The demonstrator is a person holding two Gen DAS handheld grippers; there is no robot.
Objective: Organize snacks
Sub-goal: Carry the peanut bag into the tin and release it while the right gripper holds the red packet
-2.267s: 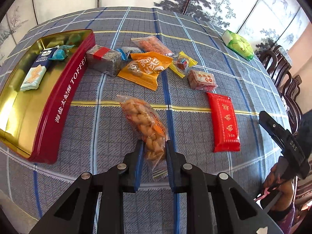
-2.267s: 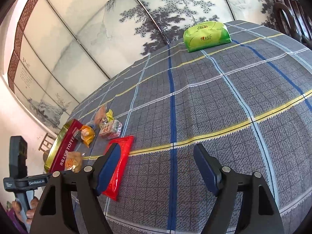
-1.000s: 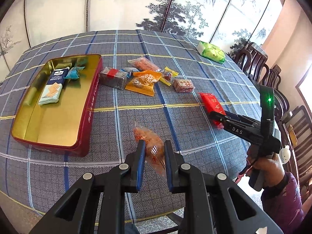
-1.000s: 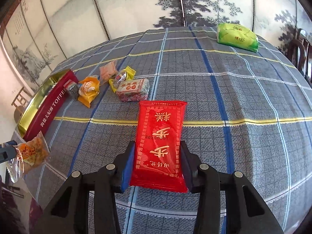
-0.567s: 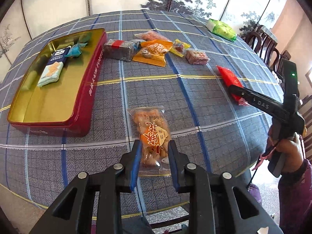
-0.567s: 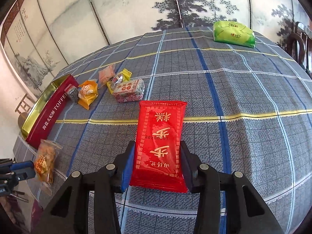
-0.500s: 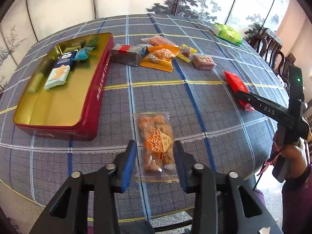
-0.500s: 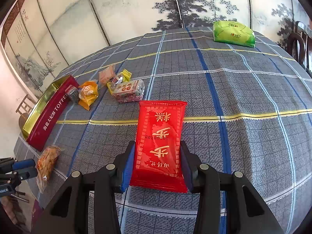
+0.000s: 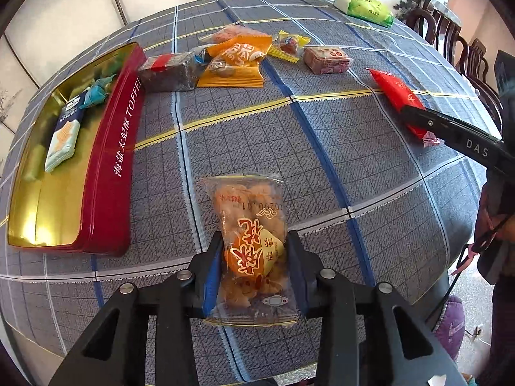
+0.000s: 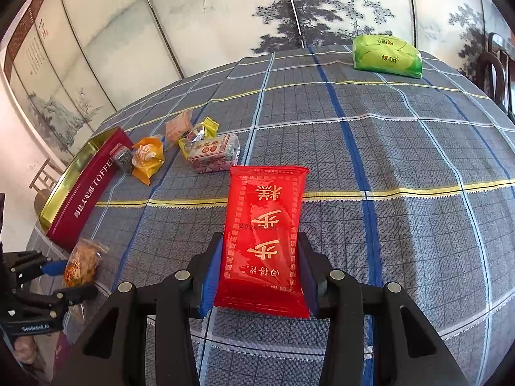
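Note:
My left gripper (image 9: 254,270) is shut on a clear bag of orange fried snacks (image 9: 251,234), held flat above the table's near edge; it also shows in the right wrist view (image 10: 82,263). My right gripper (image 10: 259,273) is shut on a red snack pack (image 10: 265,234), seen at the right in the left wrist view (image 9: 397,96). A red and gold toffee tin (image 9: 106,148) lies open at the left with several wrapped snacks inside.
Loose snacks lie at the far middle: a dark block (image 9: 169,72), an orange pack (image 9: 236,61), a yellow candy (image 9: 289,43), a pink box (image 9: 326,59). A green pack (image 9: 363,8) sits at the far edge. Chairs (image 9: 450,41) stand at the right.
My left gripper lifted the fried snack bag off the table, and the bag turned flat between the fingers, which now stand wider. My right gripper closed on the red pack and holds still.

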